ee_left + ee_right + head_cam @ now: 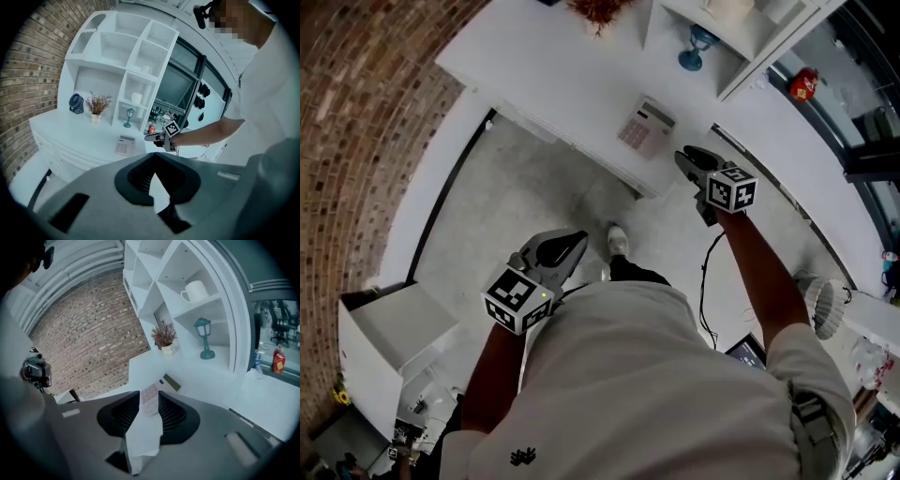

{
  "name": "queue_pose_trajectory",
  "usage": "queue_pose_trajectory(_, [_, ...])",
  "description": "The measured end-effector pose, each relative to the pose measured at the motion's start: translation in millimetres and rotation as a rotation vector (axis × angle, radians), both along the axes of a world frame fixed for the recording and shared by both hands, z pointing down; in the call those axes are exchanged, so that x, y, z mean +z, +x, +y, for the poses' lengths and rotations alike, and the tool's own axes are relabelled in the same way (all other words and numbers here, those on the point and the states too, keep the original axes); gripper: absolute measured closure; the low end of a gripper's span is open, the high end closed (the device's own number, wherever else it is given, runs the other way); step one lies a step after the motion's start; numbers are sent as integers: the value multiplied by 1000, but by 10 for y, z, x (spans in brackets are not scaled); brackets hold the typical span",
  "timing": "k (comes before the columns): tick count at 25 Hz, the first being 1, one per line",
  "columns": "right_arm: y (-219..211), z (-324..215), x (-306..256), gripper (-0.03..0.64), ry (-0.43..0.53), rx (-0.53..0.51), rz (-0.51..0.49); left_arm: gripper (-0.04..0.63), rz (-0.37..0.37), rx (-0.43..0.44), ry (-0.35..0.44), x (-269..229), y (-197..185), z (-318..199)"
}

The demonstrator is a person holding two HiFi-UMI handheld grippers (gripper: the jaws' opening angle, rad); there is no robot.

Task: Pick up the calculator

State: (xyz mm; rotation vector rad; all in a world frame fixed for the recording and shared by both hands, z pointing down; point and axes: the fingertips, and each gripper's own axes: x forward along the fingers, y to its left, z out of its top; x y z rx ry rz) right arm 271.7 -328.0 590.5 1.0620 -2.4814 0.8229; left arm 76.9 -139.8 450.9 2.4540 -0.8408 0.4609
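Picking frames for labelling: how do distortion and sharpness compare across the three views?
Head view: evenly lit, counter edge bowed, calculator sharp. Left gripper view: dark round vignette, curved shelves, calculator small but clear. Right gripper view: strong fisheye bending of the shelves, calculator slightly soft.

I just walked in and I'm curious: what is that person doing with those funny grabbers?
A person holds a grabbing tool in each hand. The right tool is open and points at the calculator, which lies on the white counter; it has not touched it yet. The left tool is shut, empty and held low near the person's body.
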Motion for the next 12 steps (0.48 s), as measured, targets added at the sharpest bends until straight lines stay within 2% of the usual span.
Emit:
queue_pose_trajectory(6, [73,-650,335,434,-42,3,-7,589,-32,-39,18,18,21,-299])
queue_pose_trajectory(12, [9,-1032,533,412,-77,-23,-23,589,-40,-73,0,42,-102,-444])
